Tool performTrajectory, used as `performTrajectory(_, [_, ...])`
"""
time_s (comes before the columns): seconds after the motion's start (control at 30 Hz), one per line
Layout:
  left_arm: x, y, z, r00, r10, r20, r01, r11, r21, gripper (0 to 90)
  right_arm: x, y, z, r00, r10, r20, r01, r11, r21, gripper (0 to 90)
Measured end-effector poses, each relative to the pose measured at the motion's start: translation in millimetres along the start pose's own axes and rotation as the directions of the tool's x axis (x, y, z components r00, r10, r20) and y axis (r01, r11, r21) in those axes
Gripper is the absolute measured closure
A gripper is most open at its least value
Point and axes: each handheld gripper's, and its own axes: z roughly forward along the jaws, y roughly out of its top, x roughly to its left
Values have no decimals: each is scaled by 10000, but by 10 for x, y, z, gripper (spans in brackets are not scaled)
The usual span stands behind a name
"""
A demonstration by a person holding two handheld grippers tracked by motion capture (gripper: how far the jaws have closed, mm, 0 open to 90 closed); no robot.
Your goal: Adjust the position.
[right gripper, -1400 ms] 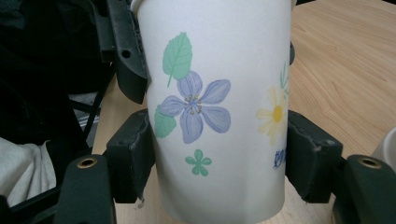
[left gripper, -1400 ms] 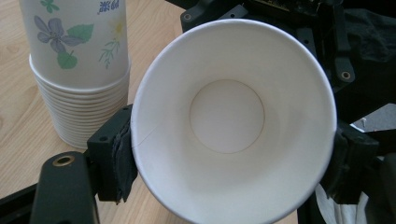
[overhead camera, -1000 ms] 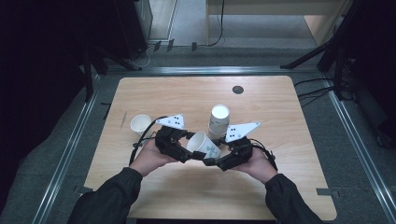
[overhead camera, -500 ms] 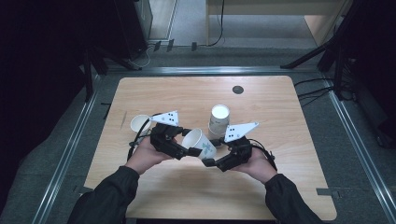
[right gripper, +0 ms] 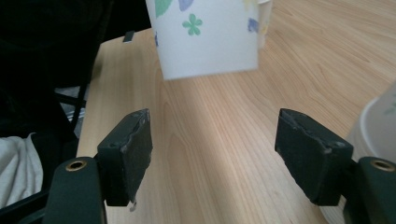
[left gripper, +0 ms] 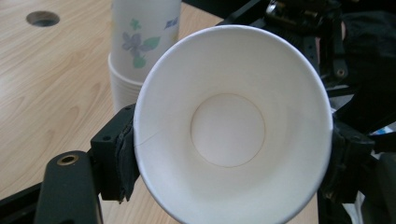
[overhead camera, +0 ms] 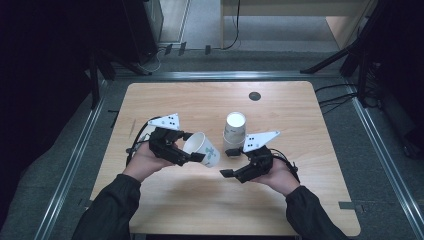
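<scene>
Black two-jaw tongs — brass-ringed screw holes, trailing cables (grey dotted plates on top) — dark sleeves

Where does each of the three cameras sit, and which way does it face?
High view: above the table, looking forward and down; both forearms enter from below.
Left gripper view: on the left gripper, looking into the held cup.
Right gripper view: on the right gripper, its jaws open over the wood.
Shared: the cup stack.

Cup stack blocking table centre, held cup just beside it, bare wood around
</scene>
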Motion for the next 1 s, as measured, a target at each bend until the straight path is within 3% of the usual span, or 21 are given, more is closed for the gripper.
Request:
performTrajectory(0.3, [59,-83,-167,9987,-21,-508,51,9982,591,219,-60,-61,-111,9986,364,373,-364,9993,-9,310])
performTrajectory(0.73, [102,-262,-322,9962,3,-875,111,9915,1298,219,-25,-151,-216,9905,-20,1373,45,9998,-181,263])
performTrajectory(1.0, [136,-378,-440,9929,-1,-1187,205,9851,1709,219,-60,-178,-212,9811,89,1932,-98,9999,36,246])
